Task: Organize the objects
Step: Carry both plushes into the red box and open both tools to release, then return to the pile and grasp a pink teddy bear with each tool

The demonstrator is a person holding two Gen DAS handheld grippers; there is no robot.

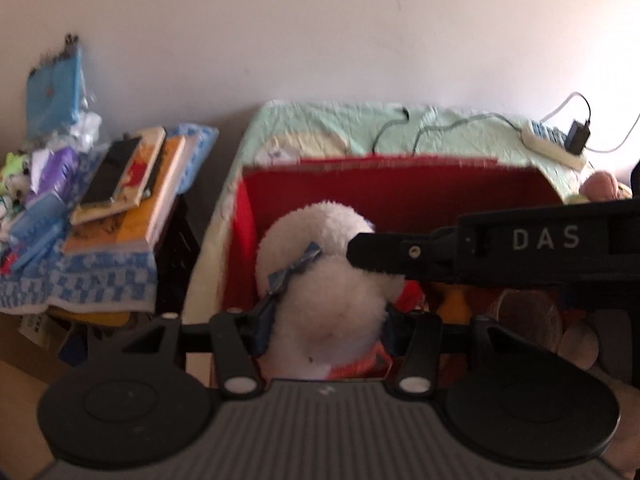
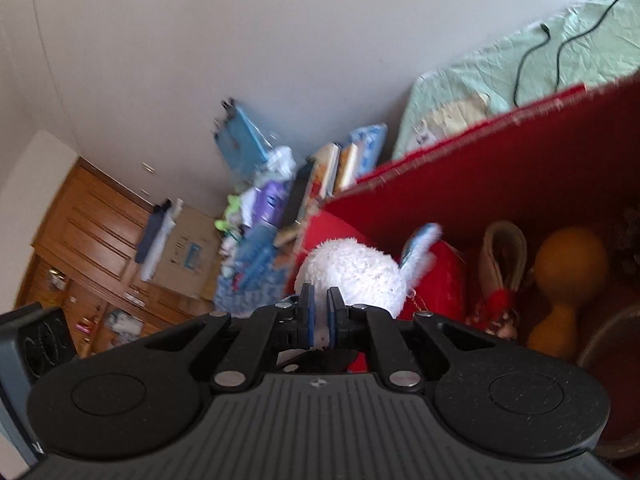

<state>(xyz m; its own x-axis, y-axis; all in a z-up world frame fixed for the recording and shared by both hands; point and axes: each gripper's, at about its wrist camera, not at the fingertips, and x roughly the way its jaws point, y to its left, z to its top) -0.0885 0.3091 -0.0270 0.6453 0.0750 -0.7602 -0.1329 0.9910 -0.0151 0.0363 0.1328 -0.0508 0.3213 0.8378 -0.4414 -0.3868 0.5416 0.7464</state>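
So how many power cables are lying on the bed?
3: two dark cables trailing across the green quilt, one from the adapter on the power strip. More may be hidden.

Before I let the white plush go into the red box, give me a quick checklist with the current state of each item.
1. Left gripper jaws closed on the white plush toy: ok, both pads press its sides.
2. Plush over the red box opening: ok, it hangs inside the walls.
3. Right gripper clear of the plush: not ok, its nearly shut jaws sit right against the fur; whether they pinch it, cannot tell.
4. Landing space below the plush: cannot tell, the toy hides the floor there.
5. Items beside it, the orange gourd and red packet: ok, off to the side.
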